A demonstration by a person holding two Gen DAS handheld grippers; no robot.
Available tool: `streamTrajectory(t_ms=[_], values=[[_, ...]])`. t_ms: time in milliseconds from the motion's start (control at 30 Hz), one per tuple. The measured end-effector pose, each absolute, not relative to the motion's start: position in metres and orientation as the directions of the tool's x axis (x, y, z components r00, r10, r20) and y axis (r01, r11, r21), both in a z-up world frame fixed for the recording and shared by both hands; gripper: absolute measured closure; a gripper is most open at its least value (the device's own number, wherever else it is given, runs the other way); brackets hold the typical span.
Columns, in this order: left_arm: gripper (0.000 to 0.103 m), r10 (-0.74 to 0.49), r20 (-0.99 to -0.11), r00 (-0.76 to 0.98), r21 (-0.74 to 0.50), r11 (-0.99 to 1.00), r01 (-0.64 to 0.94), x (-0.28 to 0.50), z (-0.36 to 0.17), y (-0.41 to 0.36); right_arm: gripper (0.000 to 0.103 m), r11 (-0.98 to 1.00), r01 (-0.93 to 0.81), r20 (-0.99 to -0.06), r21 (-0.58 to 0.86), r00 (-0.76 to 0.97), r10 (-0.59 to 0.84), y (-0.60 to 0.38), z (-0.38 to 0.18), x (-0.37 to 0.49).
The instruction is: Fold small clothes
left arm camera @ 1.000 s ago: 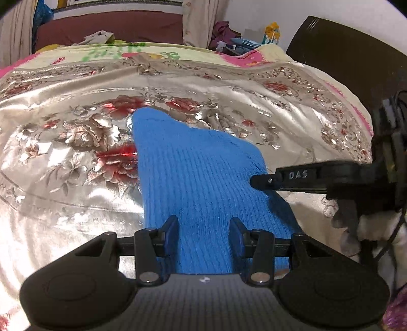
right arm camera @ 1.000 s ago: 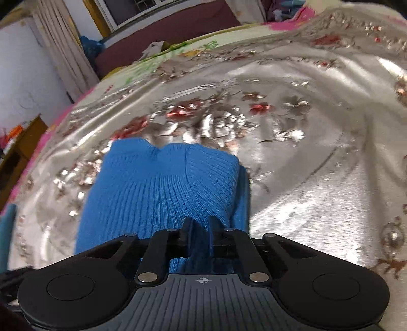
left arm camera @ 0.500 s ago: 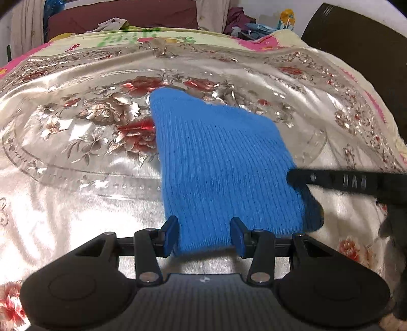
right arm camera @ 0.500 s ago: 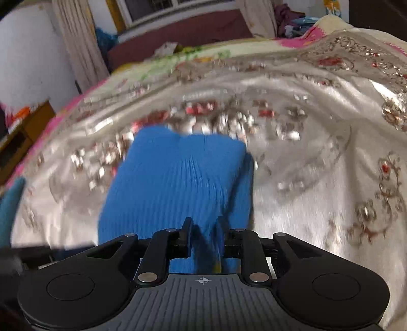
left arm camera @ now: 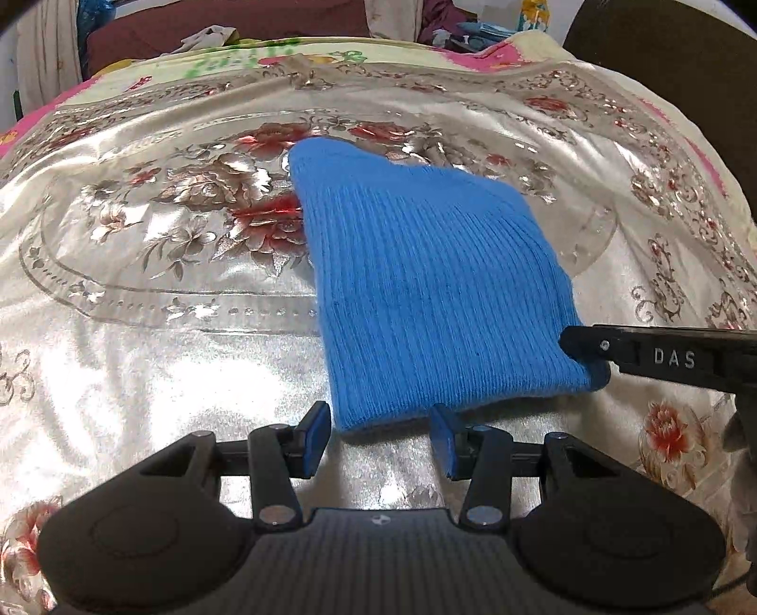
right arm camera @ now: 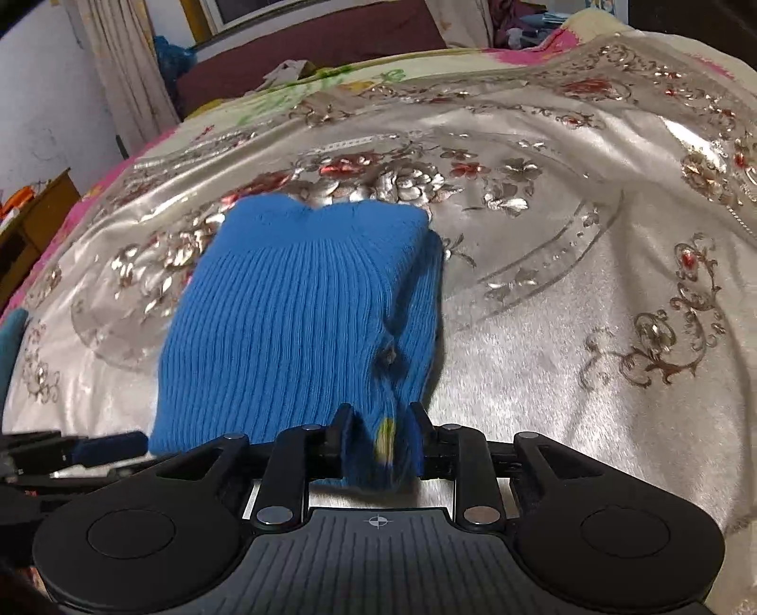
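Note:
A small blue ribbed knit garment lies folded on the shiny floral bedspread. It also shows in the right wrist view. My left gripper is open, with the garment's near edge just ahead of its fingertips. My right gripper is open with the garment's near right corner lying loosely between its fingers. The right gripper's finger reaches the garment's right corner in the left wrist view.
The bedspread covers the whole bed. A dark headboard rises at the right. Clothes and clutter lie at the far end. A wooden cabinet stands to the left of the bed.
Both grippers have drawn back toward the garment's near edge. My right gripper has opened and let go of the garment's corner. The left stayed open.

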State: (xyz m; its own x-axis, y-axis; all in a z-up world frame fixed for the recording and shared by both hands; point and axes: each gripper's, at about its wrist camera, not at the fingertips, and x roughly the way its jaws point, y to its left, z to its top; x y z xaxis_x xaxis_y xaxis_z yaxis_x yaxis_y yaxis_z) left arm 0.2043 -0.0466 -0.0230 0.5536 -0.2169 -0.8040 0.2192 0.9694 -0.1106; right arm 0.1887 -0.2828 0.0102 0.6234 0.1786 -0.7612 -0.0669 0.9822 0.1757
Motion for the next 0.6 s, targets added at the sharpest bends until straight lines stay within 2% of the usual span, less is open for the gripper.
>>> streamTrajectory(t_ms=[400,533,600], values=[[0.053,-0.215,-0.800,0.559,-0.111,0.970,0.214,0.194,-0.017,-0.042,0.077,0.980,-0.040,-0.758,0.194,0.628,0.176,-0.288,0.017,0.175],[0.052,-0.235,-0.779,0.581,-0.134,0.968,0.212,0.197,-0.008,-0.033,0.061,0.969,-0.019,-0.740,0.248,0.642,0.202,-0.300,0.021,0.180],[0.047,-0.240,-0.768,0.594,-0.145,0.968,0.203,0.203,-0.004,-0.028,0.057,0.961,-0.006,-0.728,0.276,0.651,0.213,-0.306,0.022,0.187]])
